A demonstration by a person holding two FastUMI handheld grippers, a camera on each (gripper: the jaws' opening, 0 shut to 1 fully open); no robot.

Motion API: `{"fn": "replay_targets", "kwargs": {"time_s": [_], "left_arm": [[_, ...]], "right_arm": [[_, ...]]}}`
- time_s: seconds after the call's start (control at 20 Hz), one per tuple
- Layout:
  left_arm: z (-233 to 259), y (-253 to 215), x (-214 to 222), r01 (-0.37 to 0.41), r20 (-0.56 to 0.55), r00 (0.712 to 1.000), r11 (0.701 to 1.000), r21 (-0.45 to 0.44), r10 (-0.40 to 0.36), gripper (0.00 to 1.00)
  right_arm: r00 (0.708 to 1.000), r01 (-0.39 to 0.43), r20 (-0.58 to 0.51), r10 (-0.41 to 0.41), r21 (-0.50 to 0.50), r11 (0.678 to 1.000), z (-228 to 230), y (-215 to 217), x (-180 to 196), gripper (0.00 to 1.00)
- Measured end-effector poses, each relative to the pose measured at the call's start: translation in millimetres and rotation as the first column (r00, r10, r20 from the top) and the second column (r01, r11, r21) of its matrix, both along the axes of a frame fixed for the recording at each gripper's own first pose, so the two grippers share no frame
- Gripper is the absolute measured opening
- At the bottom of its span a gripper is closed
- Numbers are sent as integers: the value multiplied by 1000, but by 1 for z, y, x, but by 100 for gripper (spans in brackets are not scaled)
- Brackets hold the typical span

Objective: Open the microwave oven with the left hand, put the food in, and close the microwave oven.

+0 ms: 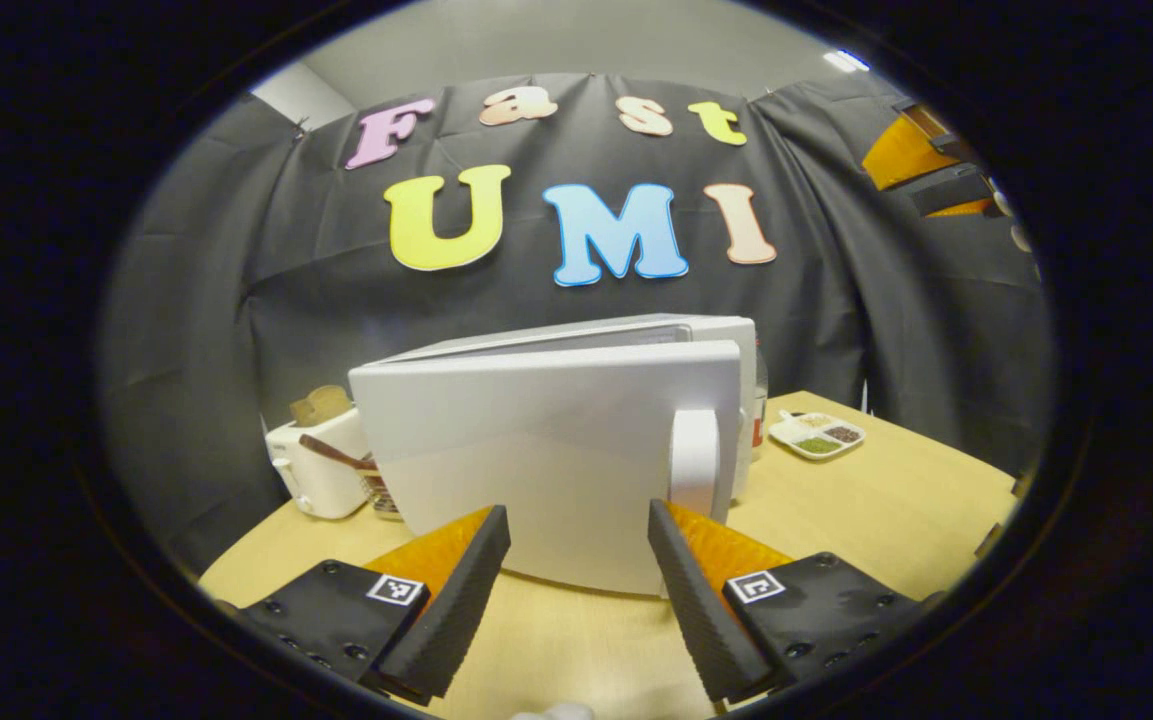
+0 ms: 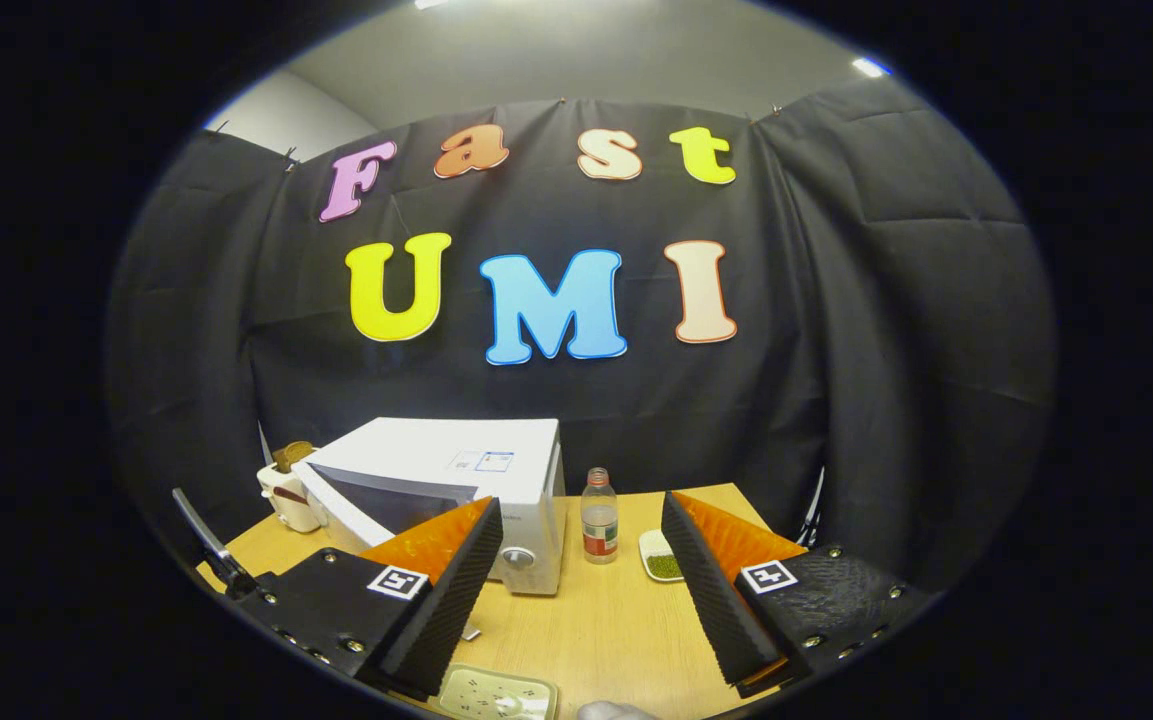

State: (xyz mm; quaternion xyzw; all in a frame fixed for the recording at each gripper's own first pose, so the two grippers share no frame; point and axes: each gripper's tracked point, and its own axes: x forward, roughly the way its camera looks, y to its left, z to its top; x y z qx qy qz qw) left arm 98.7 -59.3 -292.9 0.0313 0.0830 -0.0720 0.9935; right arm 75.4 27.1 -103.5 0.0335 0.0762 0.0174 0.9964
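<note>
I'm seeing microwave [image 1: 556, 450] door shut; left gripper [image 1: 576, 560] spreading wide nearing handle [image 1: 694, 462]; right gripper [image 2: 581, 580] gaping, empty; everything pending.

The left gripper view looks forward from low over the desk [image 1: 866, 520], close up to the microwave oven [image 1: 556, 440], whose swung-out door faces the camera squarely between the tool's two fingers. The right gripper view sits farther back and higher, facing the booth's back wall, with the microwave oven [image 2: 446, 480] small and to the left. Both views share the microwave oven, the toaster [image 1: 321, 465] [image 2: 286, 495] beside it, the desk [image 2: 616, 610] and the black wall.
</note>
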Motion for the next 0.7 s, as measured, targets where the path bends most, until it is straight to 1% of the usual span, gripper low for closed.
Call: {"fn": "replay_targets", "kwargs": {"time_s": [0.1,0.25,0.35,0.4,0.45,0.55,0.6,0.7], "left_arm": [[-5,-10,14,11,-5,1000,1000,10,-11,94],[-11,-25,20,27,-15,1000,1000,10,-27,94],[-18,-33,26,38,-21,999,999,18,-38,100],[-18,-36,33,45,-26,999,999,26,-45,99],[-17,-41,41,55,-17,998,998,33,-54,95],[-16,-42,55,43,-7,999,998,36,-43,97],[-17,-43,61,38,-7,999,999,27,-38,99],[-15,-48,76,31,-1,1000,999,13,-31,100]], "right_arm": [[1000,14,-16,-14,5,1000,-7,-9,3,98],[999,25,-40,-24,11,1000,-13,-18,8,98],[999,32,-41,-32,12,999,-14,-25,13,98],[999,37,-38,-36,12,999,-15,-29,16,98],[998,41,-41,-41,11,999,-16,-32,19,98],[998,41,-55,-40,14,999,-23,-33,23,98],[997,40,-61,-39,19,999,-26,-33,25,98],[997,37,-70,-35,23,999,-30,-35,28,98]]}}
